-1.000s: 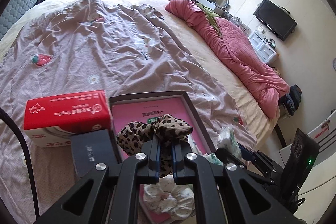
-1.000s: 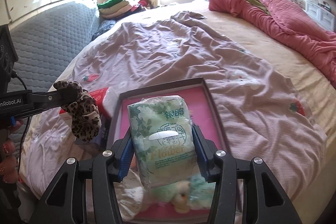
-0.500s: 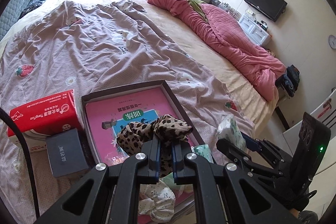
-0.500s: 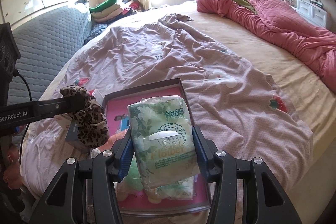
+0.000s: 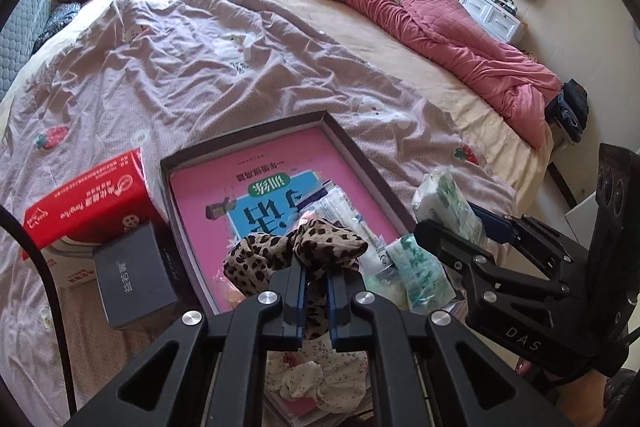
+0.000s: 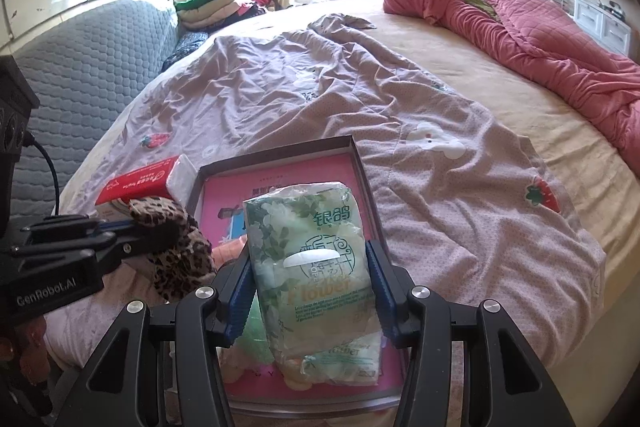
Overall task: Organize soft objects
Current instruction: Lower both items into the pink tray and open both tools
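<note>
Two grippers are in use, each gripping something soft above the shallow dark-rimmed cardboard box (image 5: 352, 151) that lies on my mauve strawberry-print bed sheet (image 5: 192, 67). Through the left wrist camera, my left gripper (image 5: 316, 291) has its blue-padded jaws pressed nearly together on a leopard-print fabric scrunchie (image 5: 296, 251), which bunches up above the fingertips over the near part of the box. A pink printed booklet (image 5: 248, 187) lines the box floor, a white floral scrunchie (image 5: 320, 379) lies below my jaws at the near end, and a green-and-white tissue pack (image 5: 416, 267) rests near the box's right side. Just left of the box sit a red tissue box (image 5: 92, 203) and a small dark grey carton (image 5: 134, 275), touching each other. My right gripper (image 5: 460, 223) shows at the right. Through the right wrist camera, that right gripper (image 6: 312, 291) is parted about a pack's width, its pads squeezing both sides of a green floral plastic-wrapped tissue pack (image 6: 312, 267) held upright over the box (image 6: 360, 163). A rumpled pink quilt (image 6: 560, 43) lies far across the bed.
</note>
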Available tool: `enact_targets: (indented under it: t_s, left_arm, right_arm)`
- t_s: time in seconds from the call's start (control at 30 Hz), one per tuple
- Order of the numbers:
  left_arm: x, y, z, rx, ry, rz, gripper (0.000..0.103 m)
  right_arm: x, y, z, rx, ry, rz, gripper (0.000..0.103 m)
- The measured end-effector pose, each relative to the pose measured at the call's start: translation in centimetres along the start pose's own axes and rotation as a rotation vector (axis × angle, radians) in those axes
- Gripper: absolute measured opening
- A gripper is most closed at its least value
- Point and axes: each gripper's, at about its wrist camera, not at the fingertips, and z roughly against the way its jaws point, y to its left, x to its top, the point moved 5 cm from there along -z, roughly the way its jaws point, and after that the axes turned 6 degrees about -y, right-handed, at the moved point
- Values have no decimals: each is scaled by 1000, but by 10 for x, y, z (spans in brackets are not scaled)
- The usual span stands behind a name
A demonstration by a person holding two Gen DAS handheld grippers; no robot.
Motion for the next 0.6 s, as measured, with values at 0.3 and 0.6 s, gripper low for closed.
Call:
enact_targets:
  t_s: [0.3,0.6]
  left_arm:
    - [-9,16,-22,-11,35,41,8]
    - [-9,28,-35,-23,47,71,8]
  right_arm:
    - [-5,10,-24,1,35,27,54]
    - [-7,14,-47,-7,78,67,54]
